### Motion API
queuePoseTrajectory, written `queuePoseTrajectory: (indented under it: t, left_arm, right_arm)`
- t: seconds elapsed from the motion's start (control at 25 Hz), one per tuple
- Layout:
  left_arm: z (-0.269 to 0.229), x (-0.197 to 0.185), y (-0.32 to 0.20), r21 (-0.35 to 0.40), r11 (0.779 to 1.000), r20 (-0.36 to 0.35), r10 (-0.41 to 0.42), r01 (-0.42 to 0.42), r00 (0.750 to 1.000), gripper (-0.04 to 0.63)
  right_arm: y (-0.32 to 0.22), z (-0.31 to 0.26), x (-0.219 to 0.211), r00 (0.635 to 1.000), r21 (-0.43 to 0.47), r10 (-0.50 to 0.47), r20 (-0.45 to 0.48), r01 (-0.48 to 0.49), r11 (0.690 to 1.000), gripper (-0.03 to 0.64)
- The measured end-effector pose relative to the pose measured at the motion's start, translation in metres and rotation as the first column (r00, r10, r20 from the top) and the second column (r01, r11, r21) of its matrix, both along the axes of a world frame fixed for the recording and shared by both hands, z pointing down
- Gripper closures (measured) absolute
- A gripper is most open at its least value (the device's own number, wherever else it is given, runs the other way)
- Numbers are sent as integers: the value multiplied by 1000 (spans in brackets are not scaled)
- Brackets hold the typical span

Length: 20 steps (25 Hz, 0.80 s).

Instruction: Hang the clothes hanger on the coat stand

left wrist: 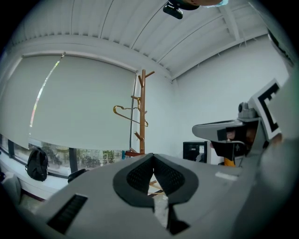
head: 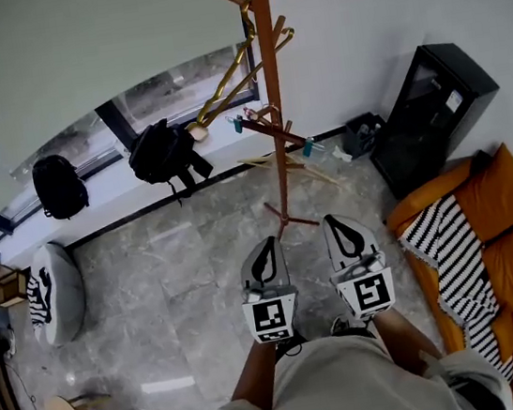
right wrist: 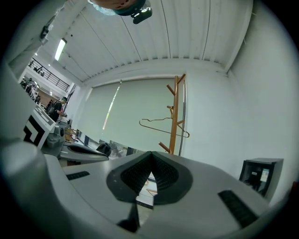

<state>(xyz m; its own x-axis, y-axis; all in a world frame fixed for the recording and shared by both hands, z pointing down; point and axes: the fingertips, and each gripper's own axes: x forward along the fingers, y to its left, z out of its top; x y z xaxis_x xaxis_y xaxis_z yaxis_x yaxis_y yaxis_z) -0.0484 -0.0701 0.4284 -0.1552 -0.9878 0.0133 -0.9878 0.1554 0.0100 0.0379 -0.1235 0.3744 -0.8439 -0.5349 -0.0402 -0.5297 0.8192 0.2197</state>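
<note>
The brown wooden coat stand rises from the stone floor in the middle of the head view. A gold wire clothes hanger hangs from one of its upper pegs, on the window side. Both grippers are low, in front of the person and short of the stand's base. My left gripper and right gripper are shut, with nothing between the jaws. The left gripper view has the stand and hanger far ahead beyond the left gripper. The right gripper view has the stand and hanger beyond the right gripper.
Two black backpacks rest on the window sill. A black cabinet stands at the right wall, and an orange sofa with a striped cloth below it. Light wooden sticks lie near the stand's base. A white cushion sits at left.
</note>
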Motion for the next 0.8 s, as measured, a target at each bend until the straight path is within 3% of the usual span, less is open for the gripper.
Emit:
queuePoseTrajectory:
  t: [0.32, 0.8]
  left_arm:
    - [-23, 40, -11, 19, 1000, 63, -11, 10, 998, 586]
    - [-26, 59, -19, 19, 999, 67, -32, 31, 997, 586]
  right_arm:
    - [-7, -15, 32, 998, -7, -31, 46, 32, 999, 612]
    - [-13, -18, 45, 997, -3, -68, 42, 68, 998, 612]
